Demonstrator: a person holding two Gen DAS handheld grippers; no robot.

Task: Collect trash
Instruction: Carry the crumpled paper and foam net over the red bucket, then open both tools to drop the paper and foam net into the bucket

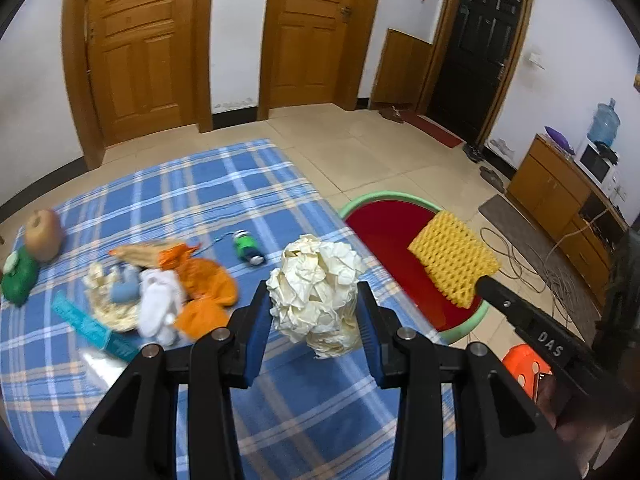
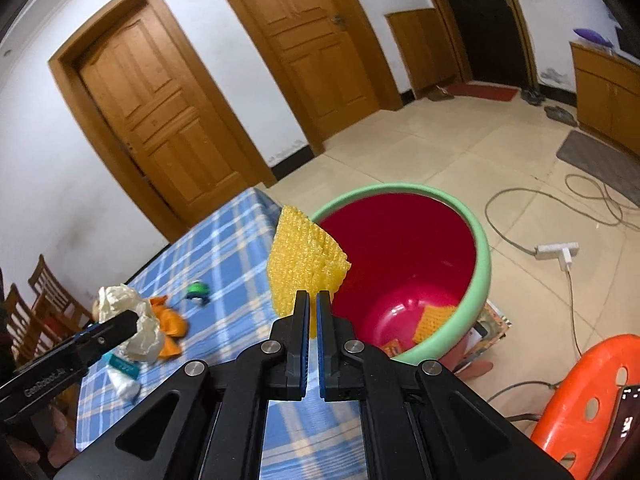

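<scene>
**Two pieces of trash held at the edge of the bin**

A crumpled ball of cream-white paper (image 1: 316,292) sits between the blue pads of the left gripper (image 1: 314,312), whose fingers press against its two sides; the ball hangs above the blue plaid tablecloth (image 1: 192,200), near the table's right edge. The right gripper (image 2: 313,308) has its fingers drawn nearly together, pinching the lower edge of a yellow foam fruit-netting sleeve (image 2: 302,264). That sleeve stands upright from the fingertips, at the near rim of a round bin with a red inside and a pale green rim (image 2: 482,264), which stands on the tiled floor just beside the table. At the bottom of the bin lie another yellow netting piece (image 2: 434,318) and a small orange-red scrap (image 2: 394,347).

On the cloth to the left lies a loose heap: orange plastic wrapping (image 1: 204,280), white crumpled tissue (image 1: 158,308), a teal flat packet (image 1: 92,326). Farther back lie a small green-and-white capsule-shaped item (image 1: 248,248), a brown round fruit (image 1: 42,234) and a green lump (image 1: 18,280) touching it. An orange plastic stool (image 2: 592,384) stands right of the bin.
</scene>
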